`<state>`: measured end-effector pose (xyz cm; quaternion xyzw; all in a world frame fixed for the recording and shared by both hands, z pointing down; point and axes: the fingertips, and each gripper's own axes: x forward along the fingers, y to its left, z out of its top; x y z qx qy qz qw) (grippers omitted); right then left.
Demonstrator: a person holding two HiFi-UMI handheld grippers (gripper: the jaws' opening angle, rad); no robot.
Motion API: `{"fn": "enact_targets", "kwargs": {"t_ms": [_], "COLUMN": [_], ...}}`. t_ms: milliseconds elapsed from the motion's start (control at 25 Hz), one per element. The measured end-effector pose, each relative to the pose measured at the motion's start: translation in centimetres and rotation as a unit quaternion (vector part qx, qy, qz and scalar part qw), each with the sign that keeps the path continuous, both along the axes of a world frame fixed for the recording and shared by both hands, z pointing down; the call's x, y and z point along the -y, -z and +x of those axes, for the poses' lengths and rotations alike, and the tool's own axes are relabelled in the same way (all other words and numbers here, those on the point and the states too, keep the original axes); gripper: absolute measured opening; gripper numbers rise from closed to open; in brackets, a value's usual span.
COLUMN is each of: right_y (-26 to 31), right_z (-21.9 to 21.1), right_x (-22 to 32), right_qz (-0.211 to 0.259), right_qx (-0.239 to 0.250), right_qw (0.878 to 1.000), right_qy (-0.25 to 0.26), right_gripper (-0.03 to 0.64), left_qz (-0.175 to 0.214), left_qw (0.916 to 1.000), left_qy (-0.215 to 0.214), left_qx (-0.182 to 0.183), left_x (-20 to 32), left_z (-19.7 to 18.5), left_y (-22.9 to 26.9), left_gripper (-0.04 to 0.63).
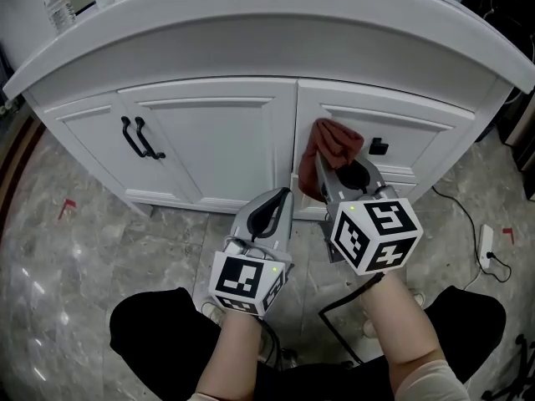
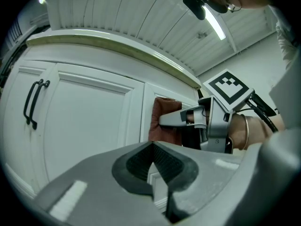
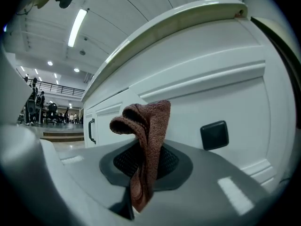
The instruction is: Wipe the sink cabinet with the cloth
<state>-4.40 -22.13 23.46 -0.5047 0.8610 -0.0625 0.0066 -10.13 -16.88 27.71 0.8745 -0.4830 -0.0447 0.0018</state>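
Note:
The white sink cabinet (image 1: 209, 140) fills the head view, curved counter on top. My right gripper (image 1: 328, 167) is shut on a reddish-brown cloth (image 1: 333, 144), holding it against the right door panel (image 1: 401, 132) near the door seam. In the right gripper view the cloth (image 3: 146, 145) sticks up from between the shut jaws, close to the panel (image 3: 211, 98). My left gripper (image 1: 284, 197) sits lower, in front of the seam, jaws shut with nothing in them. The left gripper view shows the cloth (image 2: 162, 117) and the right gripper (image 2: 164, 120) to its right.
Two black handles (image 1: 138, 138) are on the left door and a square black knob (image 1: 379, 147) on the right panel. Plastic bottles (image 1: 58, 2) stand on the counter at the far left. A white power strip (image 1: 486, 245) and cables lie on the marble floor (image 1: 75, 257) at right.

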Motion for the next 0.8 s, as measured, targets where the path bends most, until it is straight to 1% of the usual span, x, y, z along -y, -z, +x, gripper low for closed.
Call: {"fn": "enact_targets", "kwargs": {"t_ms": [160,280,360,440,520,600,720,800], "right_y": [-0.9,-1.2,-1.6,-1.8,-1.8,-1.7,-1.3,-0.6], "right_z": [2.8,4.4,5.1,6.1,6.8,7.1,7.7,8.3], "right_x": [0.3,0.3,0.2,0.1,-0.1,-0.4,-1.2,-1.7], "right_qz": [-0.012,-0.024,-0.028,-0.037,-0.045,-0.047,-0.041,-0.026], "right_qx": [-0.006,0.003,0.013,0.036,0.055,0.063,0.064,0.059], "right_qw": [0.999,0.998,0.996,0.994,0.992,0.992,0.992,0.993], "right_qy": [-0.036,-0.056,-0.078,-0.096,-0.101,-0.101,-0.098,-0.102], "right_gripper": [0.08,0.078,0.078,0.078,0.078,0.078,0.08,0.079], "left_qz": [-0.002,0.016,0.025,0.026,0.024,0.022,0.02,0.021], "left_qw": [1.0,0.9998,0.9996,0.9995,0.9996,0.9997,0.9998,0.9997], "left_qy": [-0.005,0.008,0.015,0.013,0.009,0.005,-0.002,-0.007], "left_qx": [0.004,0.0,-0.005,-0.008,-0.008,-0.006,-0.006,-0.006], "left_x": [0.1,0.0,0.1,0.2,0.2,0.4,0.6,0.7], "left_z": [0.8,0.9,0.8,1.0,1.4,1.7,2.4,3.0], "left_y": [-0.4,0.2,0.7,0.7,0.6,0.5,0.3,0.3], "left_gripper": [0.0,0.0,0.0,0.0,0.0,0.0,0.0,0.0]}}
